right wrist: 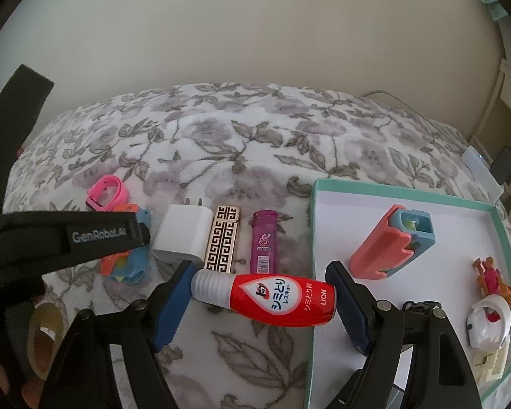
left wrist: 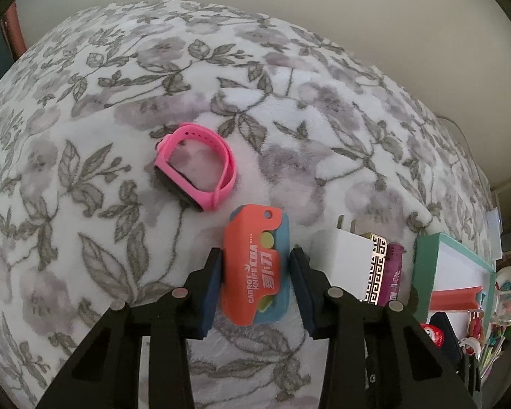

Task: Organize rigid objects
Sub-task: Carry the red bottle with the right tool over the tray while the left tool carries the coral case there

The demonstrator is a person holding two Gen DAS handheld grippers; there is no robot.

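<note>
Our left claw [left wrist: 257, 274] has its two pads on both sides of the orange carrot knife [left wrist: 252, 269], but we cannot tell if they press it. The knife lies on the flowered blanket [left wrist: 119, 85], long axis along the fingers, its hole end pointing away. Our right claw [right wrist: 259, 301] is open around the red bottle [right wrist: 272, 298], not touching it. The bottle lies crosswise, white cap to the left, beside the teal box [right wrist: 408, 194].
</note>
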